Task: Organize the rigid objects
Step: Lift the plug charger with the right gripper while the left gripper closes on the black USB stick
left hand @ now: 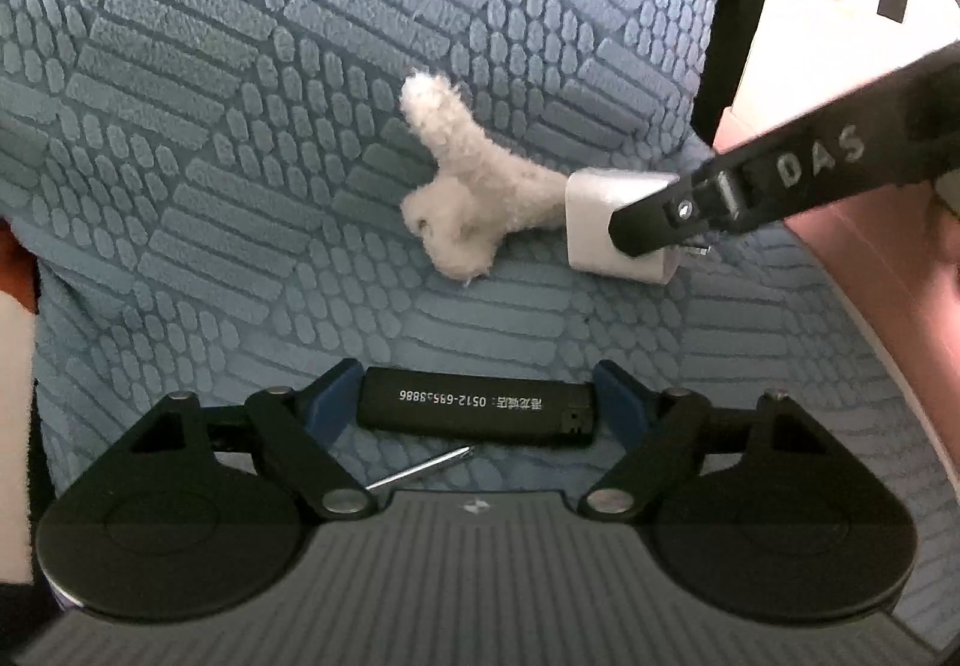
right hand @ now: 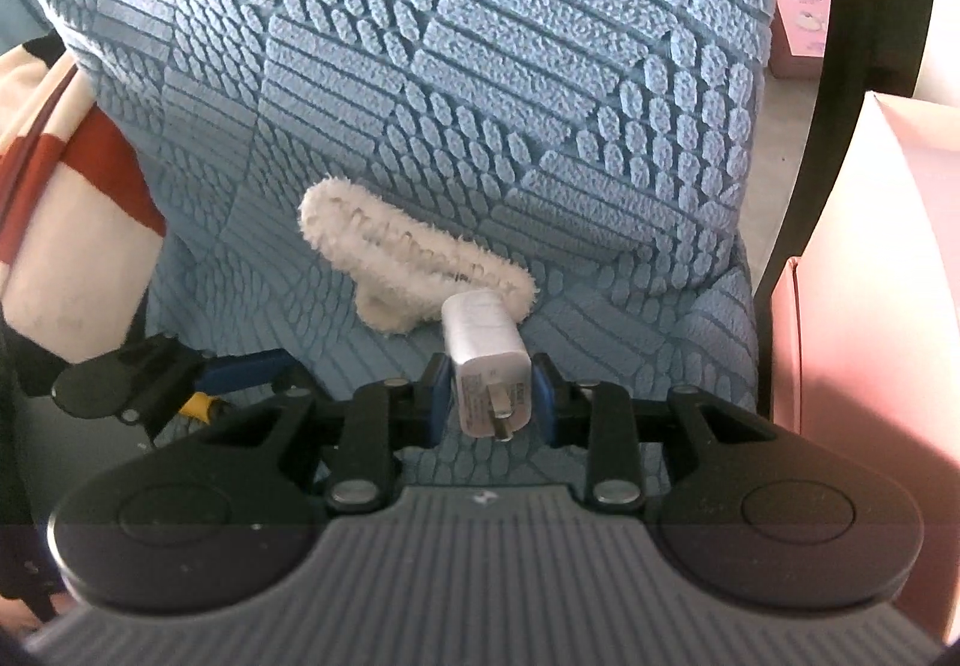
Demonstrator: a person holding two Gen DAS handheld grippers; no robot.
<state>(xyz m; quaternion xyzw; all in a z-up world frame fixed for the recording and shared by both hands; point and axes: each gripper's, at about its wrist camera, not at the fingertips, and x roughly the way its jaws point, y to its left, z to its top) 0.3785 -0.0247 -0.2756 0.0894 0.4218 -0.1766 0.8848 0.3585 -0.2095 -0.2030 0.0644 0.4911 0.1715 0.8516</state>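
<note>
My left gripper [left hand: 474, 402] is open around a black lighter [left hand: 477, 408] that lies crosswise between its blue fingertips on the blue textured cushion [left hand: 240, 126]. A thin metal pin [left hand: 420, 468] lies just below the lighter. My right gripper [right hand: 491, 396] is shut on a white plug charger [right hand: 489, 354], prongs toward the camera. In the left wrist view the right gripper's finger [left hand: 690, 210] covers part of the charger [left hand: 594, 216]. A white fluffy toy piece [left hand: 462, 180] lies beside the charger, and it also shows in the right wrist view [right hand: 408, 252].
A pink box [right hand: 870, 306] stands at the right edge of the cushion. A dark frame bar [right hand: 840, 66] rises behind it, with a pink carton [right hand: 801, 6] beyond. A red and white fabric item [right hand: 60, 222] lies at the left.
</note>
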